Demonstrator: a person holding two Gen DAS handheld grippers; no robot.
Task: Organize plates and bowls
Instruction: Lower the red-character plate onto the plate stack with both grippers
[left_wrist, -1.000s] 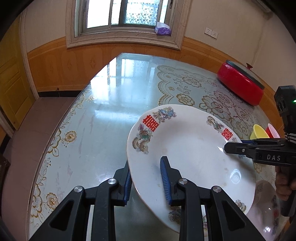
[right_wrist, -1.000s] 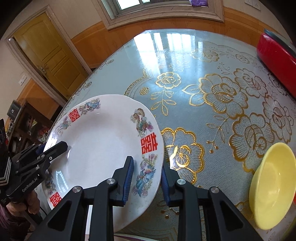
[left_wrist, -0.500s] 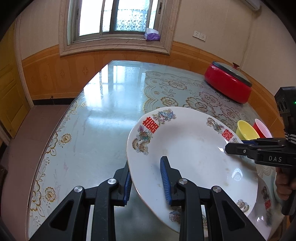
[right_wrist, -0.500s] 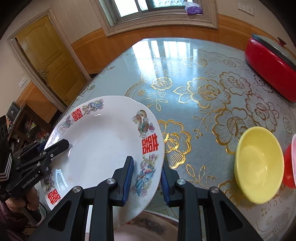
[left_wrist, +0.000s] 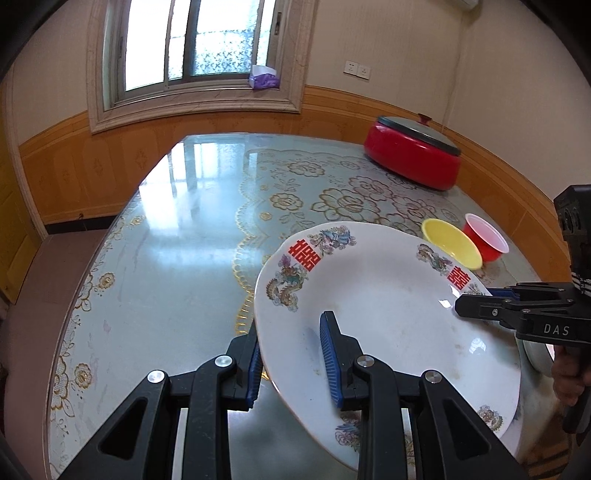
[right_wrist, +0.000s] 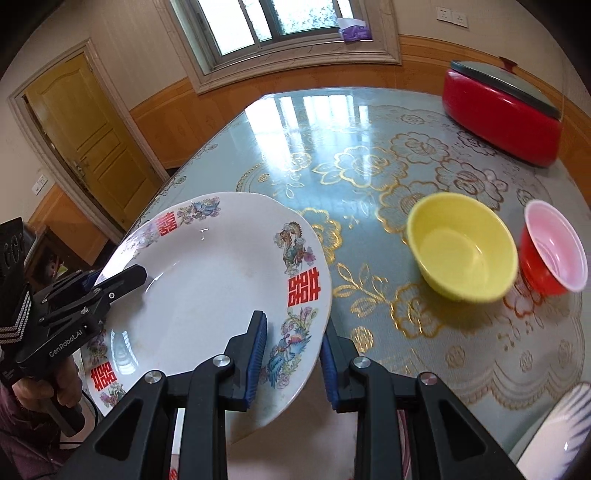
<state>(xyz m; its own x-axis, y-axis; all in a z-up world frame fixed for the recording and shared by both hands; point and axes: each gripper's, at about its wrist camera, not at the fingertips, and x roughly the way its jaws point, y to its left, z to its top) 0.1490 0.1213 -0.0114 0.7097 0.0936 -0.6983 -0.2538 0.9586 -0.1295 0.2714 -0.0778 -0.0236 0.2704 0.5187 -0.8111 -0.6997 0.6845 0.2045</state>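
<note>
A large white plate (left_wrist: 388, 314) (right_wrist: 207, 291) with red characters and dragon prints hangs tilted above the near part of the table, held from both sides. My left gripper (left_wrist: 291, 332) (right_wrist: 118, 275) is shut on its left rim, one pad above and one below. On the opposite rim my right gripper (right_wrist: 291, 328) (left_wrist: 476, 301) is shut the same way. A yellow bowl (left_wrist: 452, 247) (right_wrist: 461, 247) and a red bowl (left_wrist: 485, 238) (right_wrist: 552, 247) with a pink inside stand side by side on the table, just beyond the plate.
The glass-topped table (left_wrist: 177, 258) (right_wrist: 369, 147) carries a floral lace cloth. A red lidded cooker (left_wrist: 412, 158) (right_wrist: 502, 114) stands at the far right. Another dish rim (left_wrist: 535, 354) shows under the held plate. A person's hand (left_wrist: 565, 376) (right_wrist: 40, 387) grips each handle.
Both grippers, still shut on the plate, have carried it up and back toward the near table edge. The yellow and red bowls and the cooker have come further into view.
</note>
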